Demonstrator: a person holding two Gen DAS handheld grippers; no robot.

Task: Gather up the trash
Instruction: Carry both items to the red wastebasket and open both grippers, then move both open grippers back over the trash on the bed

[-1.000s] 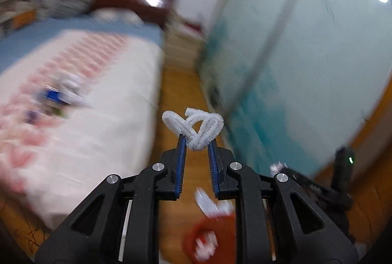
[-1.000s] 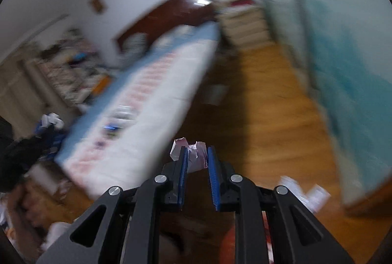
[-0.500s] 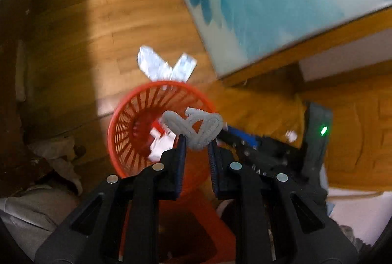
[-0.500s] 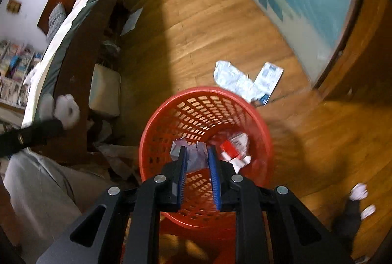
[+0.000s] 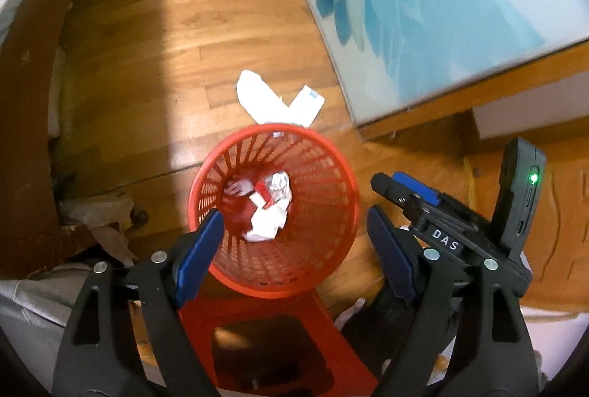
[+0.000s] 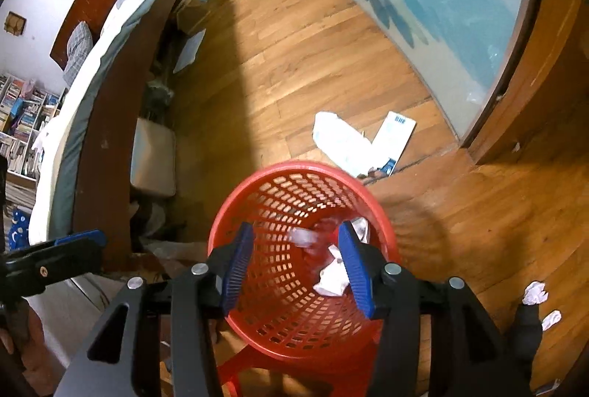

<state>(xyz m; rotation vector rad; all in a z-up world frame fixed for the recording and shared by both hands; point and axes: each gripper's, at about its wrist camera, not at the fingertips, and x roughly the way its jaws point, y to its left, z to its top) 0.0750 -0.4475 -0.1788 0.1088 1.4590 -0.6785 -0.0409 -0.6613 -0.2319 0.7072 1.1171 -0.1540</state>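
Crumpled trash [image 5: 270,209] lies inside the red mesh basket [image 5: 331,190]; left gripper [image 5: 294,231] and right gripper [image 6: 294,249] hang spread wide above, holding nothing.

Both the left tongs [image 5: 294,242] and right tongs [image 6: 296,259] have spread apart, dropping their scraps into the red basket [image 5: 331,154].

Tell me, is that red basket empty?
No. The basket is upright and holds crumpled white and red scraps at its bottom, well below the rim; both views show them.
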